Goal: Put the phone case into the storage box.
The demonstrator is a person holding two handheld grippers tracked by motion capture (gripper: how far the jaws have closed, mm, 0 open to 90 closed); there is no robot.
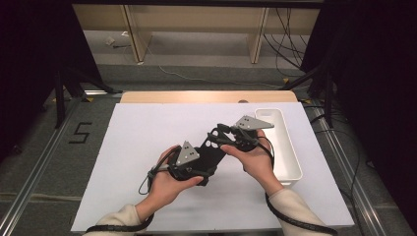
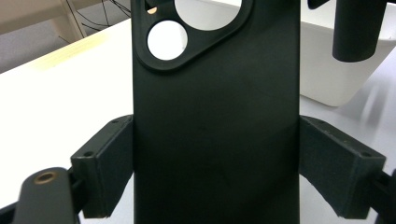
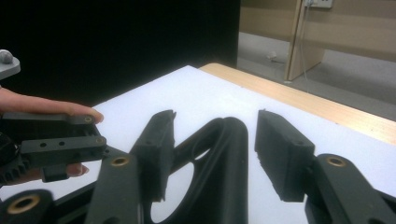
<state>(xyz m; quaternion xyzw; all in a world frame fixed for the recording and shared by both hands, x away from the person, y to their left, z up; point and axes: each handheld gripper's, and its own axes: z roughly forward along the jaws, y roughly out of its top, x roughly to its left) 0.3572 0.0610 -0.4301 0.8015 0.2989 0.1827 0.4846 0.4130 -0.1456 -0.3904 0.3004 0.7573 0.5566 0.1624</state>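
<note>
Apparently "5" on floor (image 1: pixel 80 132)

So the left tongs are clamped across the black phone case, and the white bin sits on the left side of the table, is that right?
Not quite. The left tongs do clamp the black phone case, but the white bin sits on the right side of the table, as the high view shows.

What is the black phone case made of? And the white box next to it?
The phone case looks like matte black plastic or rubbery silicone: smooth, dull, no shine, with moulded round camera holes. I can't tell which. The white box looks like hard plastic: thin, even walls, rounded corners, a slight gloss.
</note>
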